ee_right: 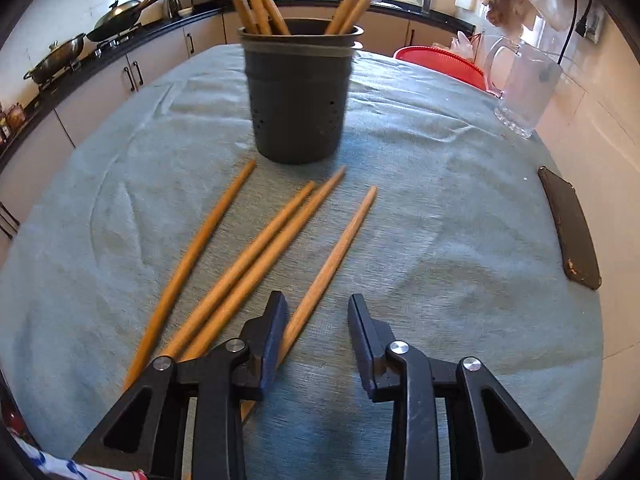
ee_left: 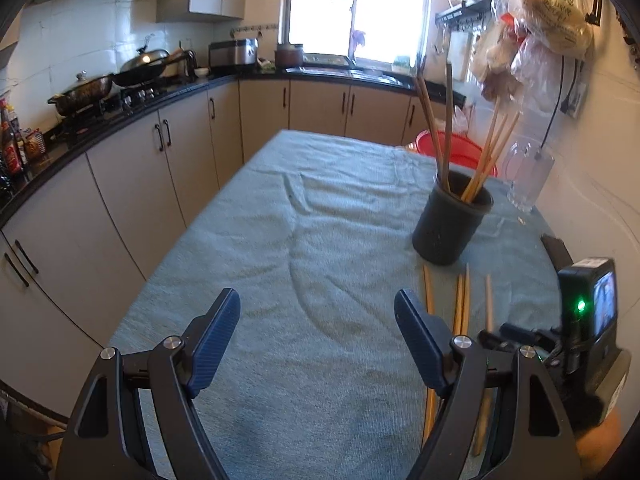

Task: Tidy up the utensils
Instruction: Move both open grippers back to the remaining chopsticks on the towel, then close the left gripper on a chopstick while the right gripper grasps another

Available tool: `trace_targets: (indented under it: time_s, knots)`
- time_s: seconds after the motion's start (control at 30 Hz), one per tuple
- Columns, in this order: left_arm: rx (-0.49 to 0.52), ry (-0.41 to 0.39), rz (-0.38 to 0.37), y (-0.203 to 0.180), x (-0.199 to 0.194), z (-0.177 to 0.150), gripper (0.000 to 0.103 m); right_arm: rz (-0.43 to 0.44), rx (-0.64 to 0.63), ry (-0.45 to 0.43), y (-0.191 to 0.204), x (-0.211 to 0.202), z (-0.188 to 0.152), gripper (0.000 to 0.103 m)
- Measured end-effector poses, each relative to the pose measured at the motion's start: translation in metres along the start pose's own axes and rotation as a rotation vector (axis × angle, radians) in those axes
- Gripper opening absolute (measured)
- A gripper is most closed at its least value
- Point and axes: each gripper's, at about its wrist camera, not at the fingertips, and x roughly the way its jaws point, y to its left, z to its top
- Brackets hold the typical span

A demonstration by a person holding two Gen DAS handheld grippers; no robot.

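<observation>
Right tongs (ee_right: 317,304) straddle the rightmost loose chopstick (ee_right: 340,246), unclamped.

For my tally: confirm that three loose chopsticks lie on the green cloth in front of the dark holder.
Not three: four loose chopsticks lie on the green cloth in front of the dark holder, as the right wrist view shows. The rest stands.

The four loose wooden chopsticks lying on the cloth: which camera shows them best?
The right wrist view: the four loose wooden chopsticks lie fanned out, nearly full length. The left wrist view shows only their upper parts, partly hidden behind the left gripper.
</observation>
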Motion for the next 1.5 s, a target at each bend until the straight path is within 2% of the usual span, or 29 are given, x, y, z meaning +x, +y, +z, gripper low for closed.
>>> trace_targets:
  time_s: [0.17, 0.27, 0.33, 0.4, 0.43, 0.47, 0.67, 0.87, 1.0, 1.03, 1.07, 1.1, 1.13, 1.17, 1.5]
  knots:
    - [0.007, 0.057, -0.02, -0.007, 0.017, -0.003, 0.078, -0.027, 0.065, 0.004, -0.043, -0.002, -0.009, 0.032]
    - [0.001, 0.112, -0.065, -0.014, 0.031, -0.003, 0.078, -0.019, 0.102, -0.003, -0.061, -0.006, -0.017, 0.032]
    - [0.003, 0.147, -0.095, -0.02, 0.043, -0.001, 0.078, -0.016, 0.102, -0.008, -0.064, -0.007, -0.018, 0.032]
    - [0.029, 0.167, -0.093, -0.026, 0.054, 0.001, 0.078, -0.017, 0.097, -0.019, -0.066, -0.007, -0.019, 0.032]
    - [0.053, 0.178, -0.077, -0.031, 0.061, 0.002, 0.076, -0.02, 0.094, -0.022, -0.066, -0.007, -0.02, 0.032]
    - [0.074, 0.19, -0.072, -0.035, 0.067, 0.003, 0.07, -0.02, 0.094, -0.025, -0.066, -0.008, -0.02, 0.032]
    - [0.09, 0.298, -0.131, -0.053, 0.098, 0.003, 0.05, -0.001, 0.092, -0.034, -0.066, -0.007, -0.02, 0.032]
    - [0.096, 0.31, -0.196, -0.071, 0.109, 0.002, 0.049, 0.002, 0.091, -0.038, -0.065, -0.009, -0.023, 0.033]
    - [0.138, 0.337, -0.193, -0.086, 0.119, -0.001, 0.048, 0.002, 0.092, -0.038, -0.065, -0.009, -0.023, 0.033]
    - [0.156, 0.346, -0.177, -0.09, 0.122, -0.003, 0.041, 0.003, 0.093, -0.038, -0.065, -0.009, -0.023, 0.033]
    - [0.165, 0.354, -0.167, -0.091, 0.124, -0.004, 0.026, 0.003, 0.092, -0.038, -0.065, -0.009, -0.023, 0.033]
    - [0.172, 0.367, -0.157, -0.092, 0.127, -0.005, 0.018, 0.002, 0.091, -0.038, -0.065, -0.009, -0.023, 0.033]
    - [0.168, 0.371, -0.154, -0.091, 0.129, -0.004, 0.006, 0.002, 0.092, -0.038, -0.065, -0.009, -0.023, 0.033]
    - [0.173, 0.392, -0.151, -0.091, 0.132, -0.005, 0.0, 0.001, 0.091, -0.037, -0.065, -0.009, -0.023, 0.033]
    - [0.208, 0.395, -0.119, -0.065, 0.117, -0.016, 0.0, 0.005, 0.064, -0.013, -0.065, -0.01, -0.024, 0.032]
